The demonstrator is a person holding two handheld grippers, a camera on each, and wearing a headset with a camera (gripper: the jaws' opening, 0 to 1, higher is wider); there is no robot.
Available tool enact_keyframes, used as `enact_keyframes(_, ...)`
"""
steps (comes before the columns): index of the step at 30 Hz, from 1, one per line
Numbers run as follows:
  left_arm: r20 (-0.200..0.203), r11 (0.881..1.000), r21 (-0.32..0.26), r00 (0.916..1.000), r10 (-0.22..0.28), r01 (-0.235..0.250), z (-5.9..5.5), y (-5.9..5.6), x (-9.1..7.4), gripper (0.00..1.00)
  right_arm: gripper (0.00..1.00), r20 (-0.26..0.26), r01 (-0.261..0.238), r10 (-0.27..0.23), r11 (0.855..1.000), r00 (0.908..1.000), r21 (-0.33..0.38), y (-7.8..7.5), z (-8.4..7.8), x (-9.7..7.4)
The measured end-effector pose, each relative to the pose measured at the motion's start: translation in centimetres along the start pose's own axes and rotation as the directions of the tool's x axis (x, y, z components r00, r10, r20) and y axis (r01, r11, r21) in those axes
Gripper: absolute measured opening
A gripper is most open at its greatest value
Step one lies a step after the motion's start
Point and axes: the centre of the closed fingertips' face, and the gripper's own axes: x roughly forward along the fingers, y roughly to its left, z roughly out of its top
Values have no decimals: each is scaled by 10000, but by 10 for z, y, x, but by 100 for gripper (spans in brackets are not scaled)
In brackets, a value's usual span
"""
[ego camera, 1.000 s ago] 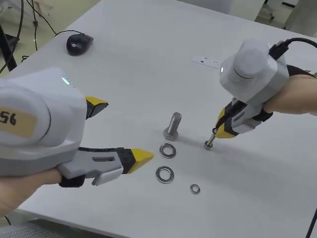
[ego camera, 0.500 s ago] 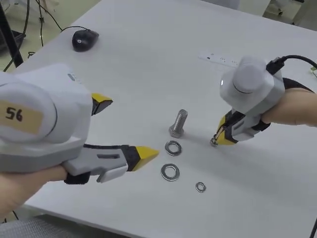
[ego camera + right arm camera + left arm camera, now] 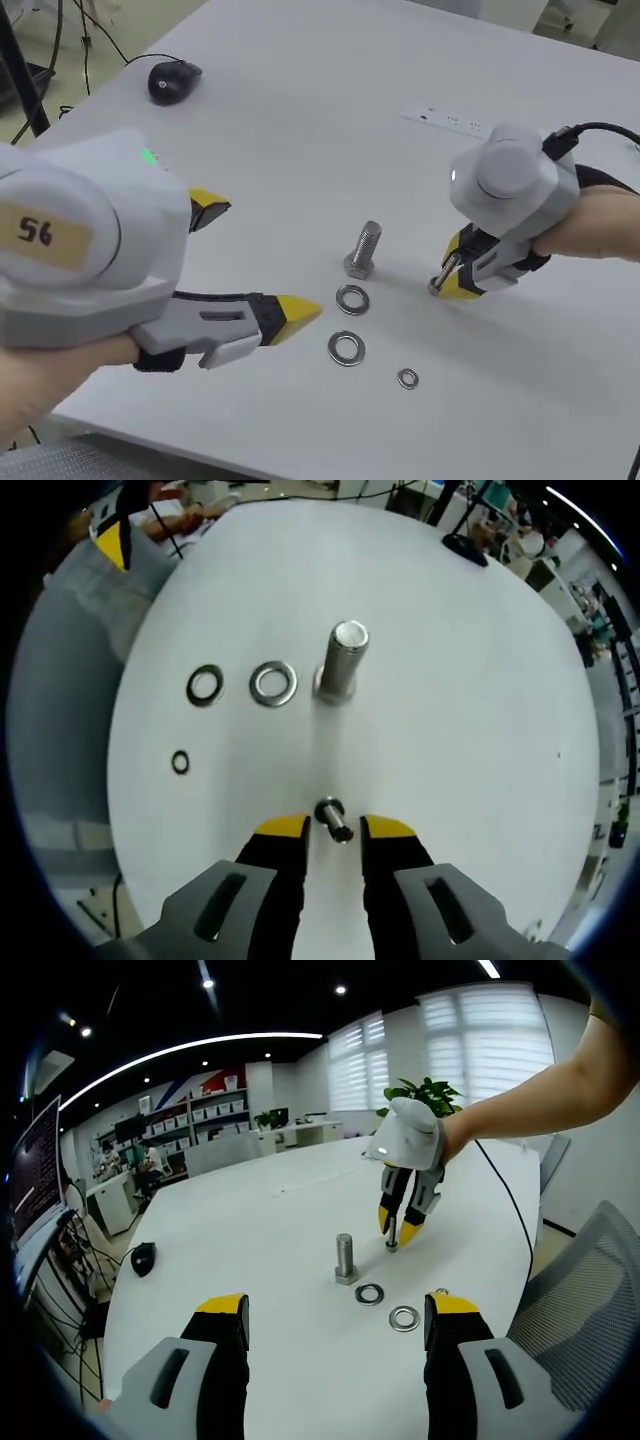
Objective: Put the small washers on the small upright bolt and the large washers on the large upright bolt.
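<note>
White and bare, the table (image 3: 300, 120) carries the large bolt (image 3: 364, 250), which stands upright on its head near the middle of the head view. In that view the small bolt (image 3: 437, 283) stands upright at about 3 o'clock from the large one, near it but not touching. One large washer (image 3: 351, 298) lies flat at 6 o'clock from the large bolt, just beside it. The second large washer (image 3: 346, 348) lies further out along the same line. The small washer (image 3: 407, 378) lies alone at about 5 o'clock.

The right gripper (image 3: 452, 275) reaches down to the small bolt. In the right gripper view its yellow tips are only a little apart, one on each side of the bolt, with a thin gap on both sides, so it grasps nothing. The left gripper (image 3: 255, 260) hovers at 8 o'clock from the large bolt, with its jaws spread wide and nothing in them.

A black mouse (image 3: 174, 82) sits far away at 10 o'clock, and a white power strip (image 3: 450, 122) lies at 1 o'clock.
</note>
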Motion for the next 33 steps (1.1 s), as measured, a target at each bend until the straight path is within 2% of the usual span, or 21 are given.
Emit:
enact_keyframes(12,32,9999,91,10000,-45,45,1,-2,0,70,21,-50,28,-27,9998,10000,202,20,-12,-22)
enact_keyframes(22,-15,9998,176,10000,-68,68,0,-4,1,70,21,92,115,-116,9998,9999,183,34,-7,-33)
enact_keyframes(33,-27,9998,212,10000,-48,48,0,-5,0,70,21,301,-140,136,9998,9995,142,58,1,-31)
